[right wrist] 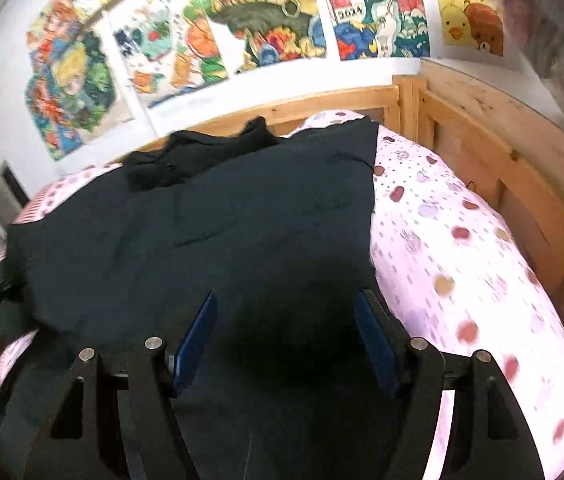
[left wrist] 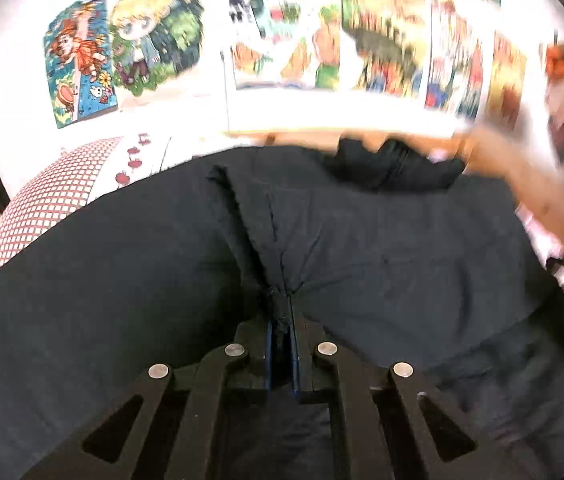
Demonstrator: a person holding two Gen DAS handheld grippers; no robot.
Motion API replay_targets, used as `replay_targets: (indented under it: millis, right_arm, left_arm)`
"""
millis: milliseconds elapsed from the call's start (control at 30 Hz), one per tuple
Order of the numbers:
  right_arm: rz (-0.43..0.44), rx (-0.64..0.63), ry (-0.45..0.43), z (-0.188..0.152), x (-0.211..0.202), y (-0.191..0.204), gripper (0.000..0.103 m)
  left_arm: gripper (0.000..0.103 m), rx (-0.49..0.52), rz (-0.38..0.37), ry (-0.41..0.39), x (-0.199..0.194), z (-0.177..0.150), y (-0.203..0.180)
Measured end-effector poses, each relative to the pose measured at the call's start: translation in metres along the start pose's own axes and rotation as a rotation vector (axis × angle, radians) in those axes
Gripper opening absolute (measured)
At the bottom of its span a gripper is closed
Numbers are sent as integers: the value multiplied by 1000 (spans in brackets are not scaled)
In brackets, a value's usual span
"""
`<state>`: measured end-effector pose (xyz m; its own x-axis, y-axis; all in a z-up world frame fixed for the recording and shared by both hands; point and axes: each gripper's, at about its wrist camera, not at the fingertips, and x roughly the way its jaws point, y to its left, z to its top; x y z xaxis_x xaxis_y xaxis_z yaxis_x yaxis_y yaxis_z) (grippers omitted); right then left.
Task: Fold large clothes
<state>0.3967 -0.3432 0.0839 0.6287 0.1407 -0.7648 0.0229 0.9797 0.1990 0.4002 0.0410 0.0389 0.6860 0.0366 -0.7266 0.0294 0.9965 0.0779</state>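
Two tools work on a big dark cloth [right wrist: 222,232] spread flat on the bed [right wrist: 461,248]. Left tool [left wrist: 282,312] is closed, pinching a bunch of cloth to lift it. Right tool [right wrist: 285,320] is open over the cloth, ready to grab its side.

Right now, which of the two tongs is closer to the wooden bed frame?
Right. The right tongs hover open over the dark garment beside the wooden bed frame. The left tongs pinch the garment's fabric further out.
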Motion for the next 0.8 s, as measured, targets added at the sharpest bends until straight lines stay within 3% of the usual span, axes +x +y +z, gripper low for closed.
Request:
replay_targets:
  millis: [133, 233, 300, 400, 500, 600, 667, 733, 800]
  right_arm:
    - [-55, -98, 48, 24, 51, 30, 66]
    - [-112, -190, 92, 24, 80, 51, 66]
    - [-155, -234, 128, 19, 97, 58, 67]
    - [-154, -223, 127, 12, 110, 56, 68]
    - [-144, -215, 108, 11, 109, 55, 69]
    - [-152, -233, 67, 14, 97, 59, 73]
    - [-169, -242, 70, 17, 86, 67, 75]
    - [-152, -244, 88, 19, 76, 77, 75]
    - [-111, -244, 99, 23, 64, 91, 75]
  left_arm:
    - [7, 61, 18, 169, 51, -11, -5]
    - [7, 58, -4, 243, 75, -20, 1]
    - [8, 72, -4, 247, 78, -23, 1]
    - [11, 61, -16, 247, 77, -23, 2]
    - [17, -24, -82, 221, 66, -17, 17]
    - [39, -105, -131, 166, 39, -15, 37]
    - [87, -137, -152, 96, 10, -16, 47]
    - [93, -182, -159, 1, -27, -21, 61]
    - [94, -202, -177, -21, -56, -25, 74]
